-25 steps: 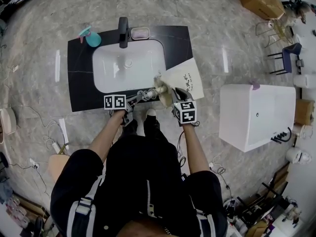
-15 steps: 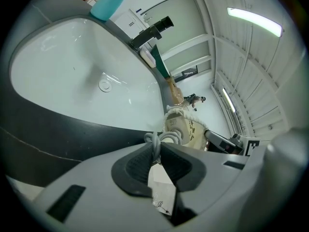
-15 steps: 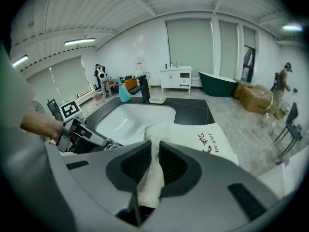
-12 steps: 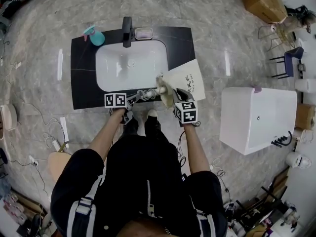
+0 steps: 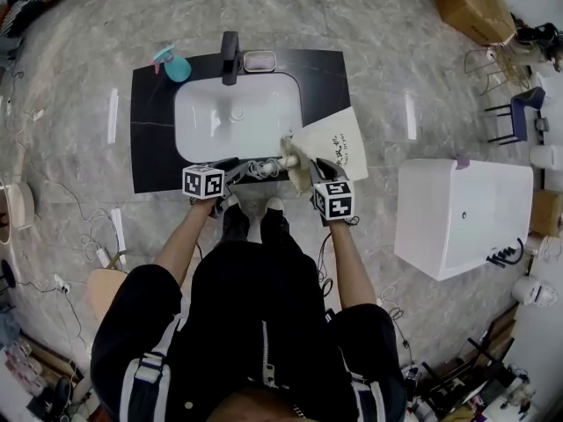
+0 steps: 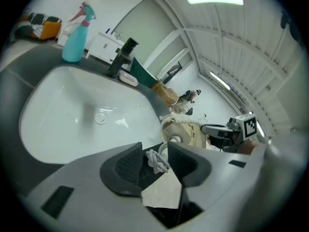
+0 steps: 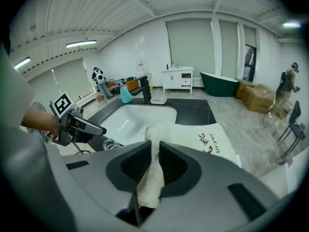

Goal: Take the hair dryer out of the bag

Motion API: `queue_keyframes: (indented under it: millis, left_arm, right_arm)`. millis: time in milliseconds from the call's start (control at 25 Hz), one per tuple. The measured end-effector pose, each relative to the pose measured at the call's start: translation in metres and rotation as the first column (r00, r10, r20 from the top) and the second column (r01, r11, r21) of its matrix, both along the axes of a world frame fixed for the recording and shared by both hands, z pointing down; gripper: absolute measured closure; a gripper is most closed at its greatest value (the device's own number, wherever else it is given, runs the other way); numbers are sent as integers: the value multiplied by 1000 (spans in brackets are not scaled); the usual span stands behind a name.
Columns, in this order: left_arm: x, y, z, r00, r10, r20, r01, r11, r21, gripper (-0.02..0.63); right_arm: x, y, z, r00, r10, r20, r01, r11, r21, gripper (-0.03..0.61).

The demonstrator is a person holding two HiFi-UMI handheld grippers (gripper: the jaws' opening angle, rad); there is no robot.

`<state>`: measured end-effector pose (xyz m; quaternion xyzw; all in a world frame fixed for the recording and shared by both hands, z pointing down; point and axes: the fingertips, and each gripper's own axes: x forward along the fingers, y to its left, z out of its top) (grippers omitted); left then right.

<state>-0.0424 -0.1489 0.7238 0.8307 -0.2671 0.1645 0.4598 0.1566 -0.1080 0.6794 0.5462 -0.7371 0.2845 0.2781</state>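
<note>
The left tongs (image 6: 154, 151) have rolled and their jaws have just been opening, now loose around the limp cord (image 6: 155, 161), while the right tongs (image 7: 154, 161) clamp the soft bag (image 7: 207, 139) right of the sink (image 5: 220, 121), where the rigid, smooth, likely weighty hair dryer (image 6: 178, 135) pokes out, best gripped by its body.

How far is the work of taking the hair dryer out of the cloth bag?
Done: the white coiled cord is out, lying on the black counter beside the white sink. In hand: the right claw pinches the cream cloth bag at its mouth; the left claw has just been opening, the cord loose between its jaws. Left: the pale hair dryer body sits in the bag mouth and must be drawn out.
</note>
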Motion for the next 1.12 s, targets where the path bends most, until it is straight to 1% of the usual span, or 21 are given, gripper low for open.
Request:
queue_keyframes:
  millis: [80, 160, 280, 360, 480, 560, 640, 760, 800, 920, 960, 1040, 1120]
  left_arm:
    - [4, -1, -8, 996, 71, 60, -76, 994, 79, 423]
    - [10, 0, -13, 983, 141, 120, -157, 978, 134, 388]
    - [24, 3, -18, 956, 230, 185, -264, 946, 190, 356]
    - [36, 7, -20, 931, 286, 226, -334, 917, 218, 341]
    - [52, 13, -20, 882, 364, 299, -442, 858, 262, 334]
    - [62, 17, -19, 847, 409, 340, -506, 817, 278, 330]
    - [71, 20, -18, 816, 442, 373, -554, 782, 286, 325]
    - [83, 22, -16, 777, 473, 415, -608, 735, 302, 322]
    - [87, 22, -14, 763, 482, 431, -627, 715, 310, 322]
    - [101, 26, -11, 703, 509, 496, -696, 633, 337, 322]
    - [105, 28, -10, 683, 518, 514, -717, 611, 337, 322]
    - [113, 30, -7, 655, 530, 539, -743, 581, 332, 319]
    - [120, 31, -6, 640, 529, 557, -756, 563, 334, 313]
  right_arm:
    - [1, 0, 0, 1000, -4, 5, 4, 1000, 1, 520]
    - [1, -1, 0, 1000, -9, 8, 9, 1000, 1, 520]
    - [1, -1, 1, 1000, -14, 17, 14, 1000, 2, 520]
    - [1, -2, 1, 1000, -17, 24, 17, 1000, 5, 520]
    - [1, -2, 0, 999, -24, 34, 24, 1000, 10, 519]
    - [1, -1, 0, 999, -30, 41, 29, 1000, 8, 519]
    - [1, 0, -1, 998, -35, 47, 35, 999, 8, 518]
    - [2, 1, 0, 998, -41, 57, 41, 999, 8, 518]
    - [2, 2, 0, 997, -41, 60, 41, 999, 8, 518]
    - [4, 2, 0, 997, -40, 71, 39, 999, 9, 518]
    - [4, 2, 0, 996, -39, 75, 38, 999, 10, 518]
    - [5, 3, -1, 996, -38, 80, 37, 999, 12, 518]
    - [6, 2, -2, 996, -39, 83, 38, 999, 13, 518]
